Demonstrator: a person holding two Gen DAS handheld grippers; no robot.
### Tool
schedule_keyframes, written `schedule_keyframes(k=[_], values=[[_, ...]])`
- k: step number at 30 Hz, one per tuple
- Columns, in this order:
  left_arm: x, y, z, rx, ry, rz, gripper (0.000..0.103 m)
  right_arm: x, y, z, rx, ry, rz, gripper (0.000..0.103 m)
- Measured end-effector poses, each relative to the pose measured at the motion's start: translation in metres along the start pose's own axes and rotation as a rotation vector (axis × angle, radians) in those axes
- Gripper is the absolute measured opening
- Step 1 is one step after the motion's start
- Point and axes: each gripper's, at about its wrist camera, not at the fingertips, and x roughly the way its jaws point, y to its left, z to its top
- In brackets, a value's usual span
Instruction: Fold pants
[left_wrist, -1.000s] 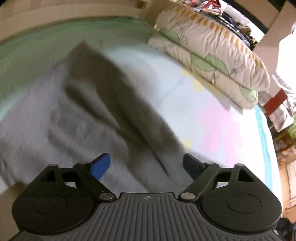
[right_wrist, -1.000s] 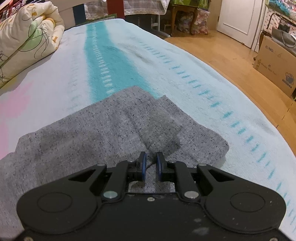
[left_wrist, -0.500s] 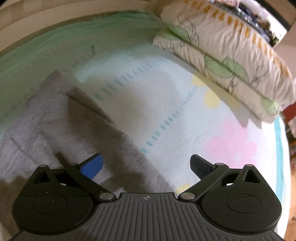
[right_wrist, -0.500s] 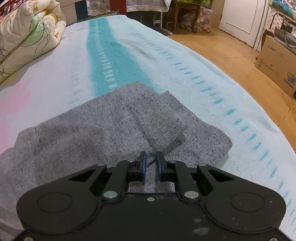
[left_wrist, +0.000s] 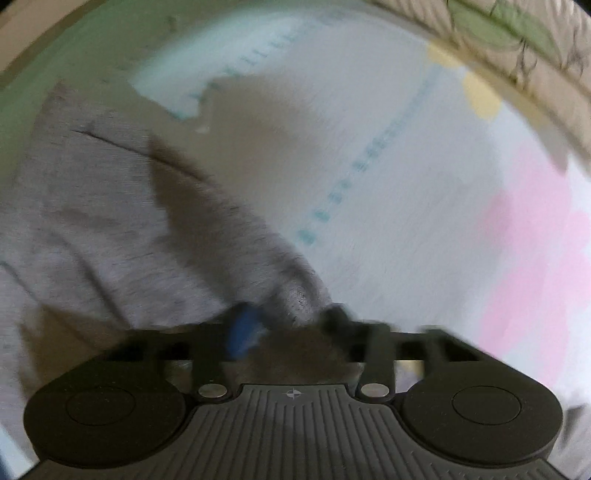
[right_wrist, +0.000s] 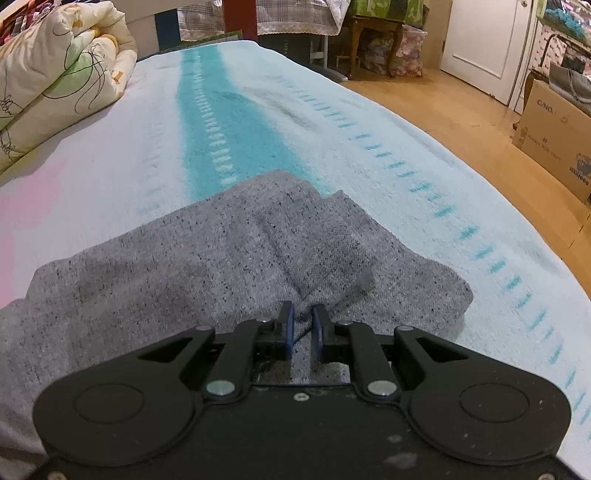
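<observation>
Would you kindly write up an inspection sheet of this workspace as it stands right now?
Surface: bed cover, pale with a teal stripe and pink patches.
Job's things: grey pants lying on the cover, partly folded, edges bunched.
Clutter: rolled floral quilt at the bed's far side.
Grippers: right gripper shut on a pinch of the pants; left gripper has just been closing, a fold of the pants between its fingers, view blurred.
Cables: nothing seen.
Surroundings: wooden floor, cardboard box, white door, small wooden table.
</observation>
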Motion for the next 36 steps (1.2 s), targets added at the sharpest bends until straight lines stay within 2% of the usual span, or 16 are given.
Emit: schedule_keyframes(k=[3,6,7,9,14,16,17,23,24,28,30,33,34,36], values=[[-0.006,0.010,-0.006,-0.010,-0.008,-0.045,0.024,0.000,-0.001,0.000,0.011,0.002,0.006,0.015],[-0.017,0.018,-0.011,-0.010,-0.038,-0.078,0.022,-0.002,-0.004,0.000,0.023,0.007,0.012,0.015],[-0.023,0.018,-0.015,0.014,-0.059,-0.085,0.016,-0.002,-0.004,0.000,0.027,0.009,0.014,0.015],[-0.036,0.020,-0.026,0.043,-0.115,-0.089,0.014,-0.002,-0.006,0.001,0.035,0.015,0.020,0.015],[-0.052,0.035,-0.052,0.042,-0.139,-0.156,0.014,-0.002,-0.009,0.002,0.053,0.026,0.027,0.014],[-0.058,0.040,-0.068,0.066,-0.160,-0.176,0.014,-0.002,-0.008,0.003,0.044,0.025,0.035,0.008],[-0.062,0.042,-0.076,0.086,-0.174,-0.184,0.014,-0.003,-0.010,0.004,0.050,0.027,0.050,0.004],[-0.065,0.054,-0.129,0.136,-0.171,-0.253,0.019,-0.020,-0.043,0.020,0.183,-0.004,0.223,0.003],[-0.063,0.057,-0.137,0.136,-0.166,-0.260,0.023,-0.025,-0.046,0.022,0.178,-0.015,0.234,0.003],[-0.053,0.068,-0.151,0.134,-0.150,-0.274,0.023,-0.042,-0.061,0.033,0.192,0.001,0.286,0.003],[-0.052,0.077,-0.156,0.125,-0.151,-0.278,0.023,-0.043,-0.064,0.034,0.187,0.031,0.255,0.002],[-0.051,0.095,-0.153,0.103,-0.150,-0.278,0.026,-0.032,-0.060,0.033,0.121,0.118,0.125,0.008],[-0.053,0.103,-0.151,0.095,-0.154,-0.272,0.027,-0.034,-0.059,0.032,0.119,0.116,0.111,0.011],[-0.054,0.119,-0.144,0.077,-0.173,-0.258,0.029,-0.049,-0.048,0.034,0.091,0.057,0.116,0.013]])
